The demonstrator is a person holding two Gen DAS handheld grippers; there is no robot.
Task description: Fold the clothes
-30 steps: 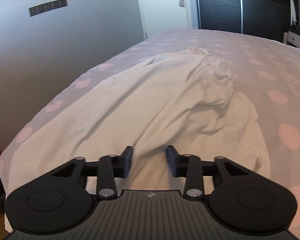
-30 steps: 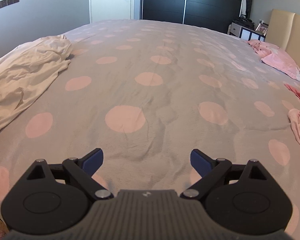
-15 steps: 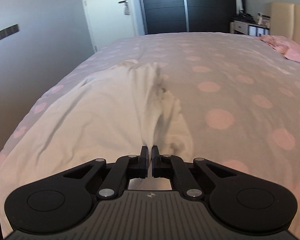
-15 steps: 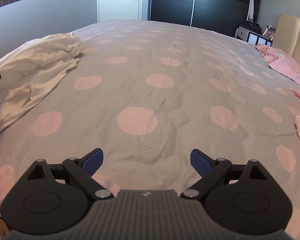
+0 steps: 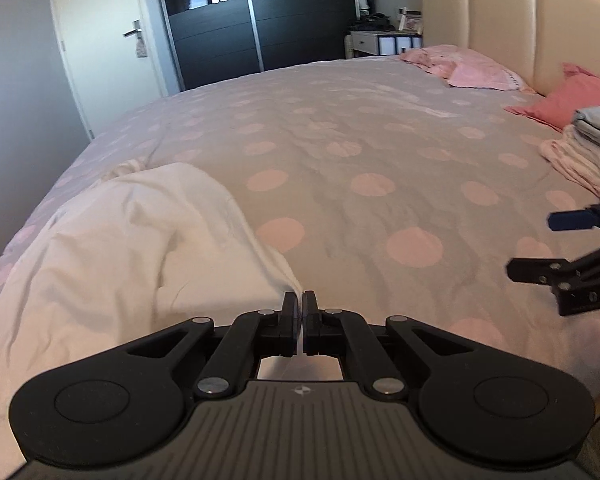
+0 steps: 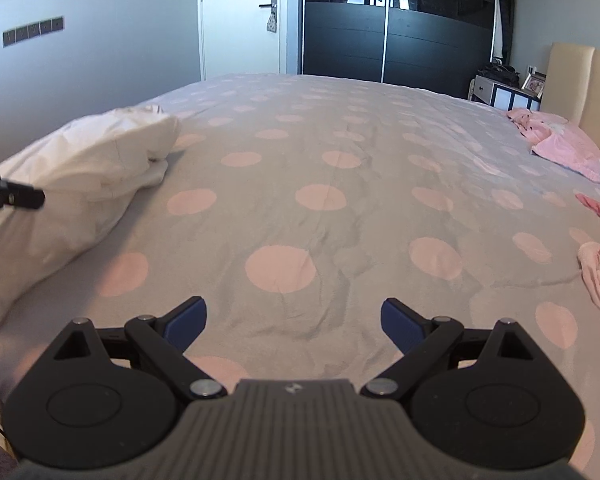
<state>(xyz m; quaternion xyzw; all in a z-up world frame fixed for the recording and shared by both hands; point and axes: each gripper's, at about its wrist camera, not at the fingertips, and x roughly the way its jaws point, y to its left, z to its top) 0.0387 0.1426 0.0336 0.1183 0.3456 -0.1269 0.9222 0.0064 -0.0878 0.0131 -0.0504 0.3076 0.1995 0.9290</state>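
Note:
A white garment (image 5: 140, 248) lies crumpled on the left side of the bed; it also shows in the right wrist view (image 6: 80, 176). My left gripper (image 5: 301, 300) is shut on the garment's near right edge and holds it lifted and stretched. My right gripper (image 6: 294, 314) is open and empty, low over the grey spotted duvet (image 6: 340, 220), to the right of the garment. It shows at the right edge of the left wrist view (image 5: 540, 244). My left gripper's tip shows at the left edge of the right wrist view (image 6: 24, 198).
A stack of folded clothes (image 5: 588, 148) sits at the right by a pink pillow (image 5: 476, 70) and a red pillow (image 5: 572, 96). The beige headboard (image 5: 540, 28) is behind them. A dark wardrobe (image 6: 396, 28) and a white door (image 6: 240, 28) stand beyond the bed.
My left gripper closed on the garment's edge and swung right, pulling the cloth up and along. My right gripper stayed open and shifted slightly.

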